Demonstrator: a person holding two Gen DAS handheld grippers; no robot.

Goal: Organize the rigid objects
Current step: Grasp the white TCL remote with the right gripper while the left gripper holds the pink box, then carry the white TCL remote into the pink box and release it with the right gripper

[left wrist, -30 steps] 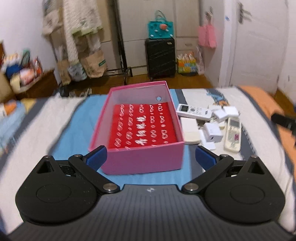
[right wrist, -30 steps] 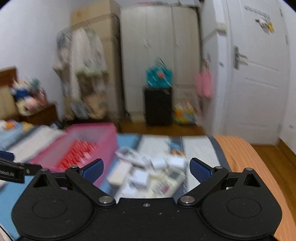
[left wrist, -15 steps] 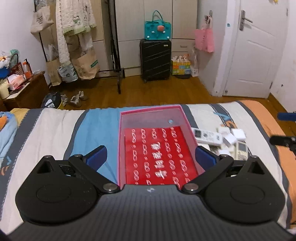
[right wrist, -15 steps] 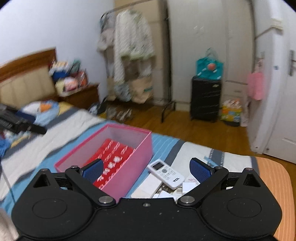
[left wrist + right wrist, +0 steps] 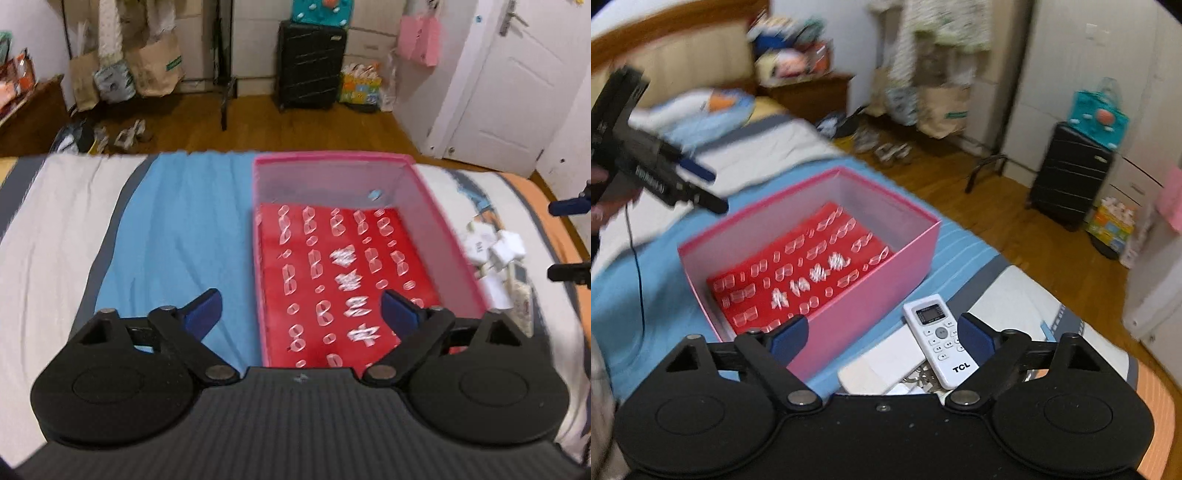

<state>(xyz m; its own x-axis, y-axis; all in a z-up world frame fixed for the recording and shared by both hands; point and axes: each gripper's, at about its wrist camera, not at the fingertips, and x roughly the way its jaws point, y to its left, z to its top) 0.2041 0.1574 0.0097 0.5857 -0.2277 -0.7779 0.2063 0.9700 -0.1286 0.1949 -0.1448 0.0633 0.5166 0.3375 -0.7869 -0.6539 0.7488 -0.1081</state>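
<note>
Pink box (image 5: 439,221): open-topped, standing on the striped bedcover (image 5: 177,229); red patterned sheet (image 5: 343,280) lining its floor, no other contents visible. In the left wrist view its near left wall runs up between the two blue pads; the right pad hangs over the red floor, the left pad over blue cloth outside the box

Left gripper (image 5: 301,310): fingers released, spread wide, nothing gripped; jaws have just been closing a little, with only the box wall and bedcover beyond them. Also seen at upper left in the right wrist view, carried in a hand (image 5: 598,199) at the frame edge, with a thin cable hanging below it

Right gripper (image 5: 882,338): fingers released, spread wide, nothing gripped; jaws have just been closing a little. Near corner of the pink box lies ahead of the left pad

White remote control (image 5: 940,339): marked TCL, lying on the bedcover just beside the box, between the right gripper's fingers and close against the right pad; contact with the pad cannot be told

Flat white slab (image 5: 886,362): under and left of the remote, between the fingers, close to the gripper body

Small white chargers (image 5: 495,247): cluster on the bedcover to the right of the box, beyond the left gripper's right finger, blurred
</note>
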